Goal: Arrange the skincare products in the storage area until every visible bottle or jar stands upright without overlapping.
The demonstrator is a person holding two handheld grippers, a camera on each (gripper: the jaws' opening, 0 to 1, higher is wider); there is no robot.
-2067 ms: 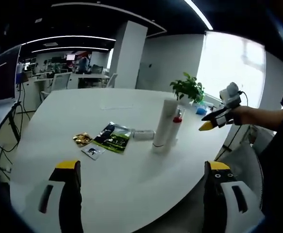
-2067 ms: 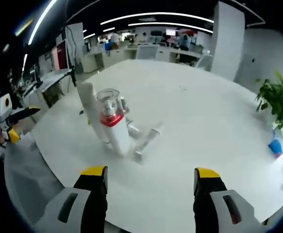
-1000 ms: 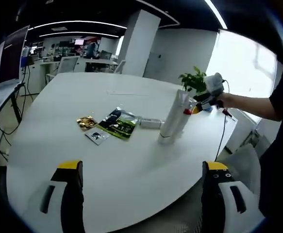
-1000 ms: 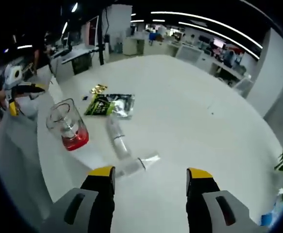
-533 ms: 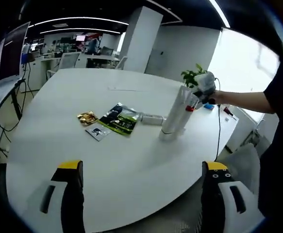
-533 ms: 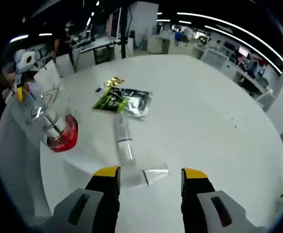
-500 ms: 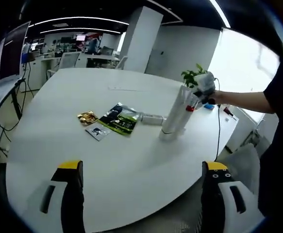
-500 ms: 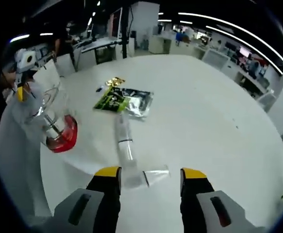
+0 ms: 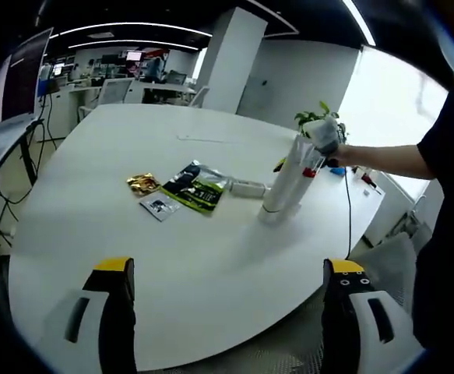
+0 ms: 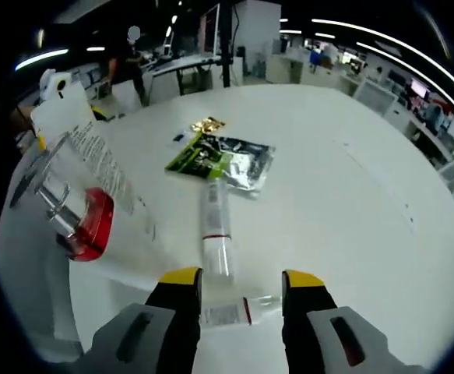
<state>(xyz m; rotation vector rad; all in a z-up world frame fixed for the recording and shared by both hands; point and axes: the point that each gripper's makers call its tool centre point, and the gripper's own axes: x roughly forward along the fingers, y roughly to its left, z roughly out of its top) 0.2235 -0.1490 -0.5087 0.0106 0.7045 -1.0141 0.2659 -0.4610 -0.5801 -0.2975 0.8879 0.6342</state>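
A tall white tube (image 9: 281,185) stands upright right of the table's middle, and a bottle with a red collar (image 9: 310,165) stands just behind it. Right beside their tops is my right gripper (image 9: 322,140), held by a hand. In the right gripper view the white tube (image 10: 94,167) and the red-collared bottle (image 10: 82,222) loom close on the left. A clear bottle (image 10: 215,226) lies on its side just ahead of my right gripper (image 10: 242,284), which is open. A small clear tube (image 10: 230,314) lies on the table between its jaws. My left gripper (image 9: 227,308) is open near the table's edge, holding nothing.
A green sachet (image 9: 198,187), a gold sachet (image 9: 143,184) and a small flat packet (image 9: 160,206) lie left of the tube on the white table (image 9: 172,265). A silver sachet (image 10: 248,168) lies beside the green one (image 10: 199,162). A potted plant (image 9: 314,118) stands at the far edge.
My right gripper has come in over the table, close to the standing tube and bottle and down toward the lying bottle; its jaws stand a little narrower. The left gripper has barely moved.
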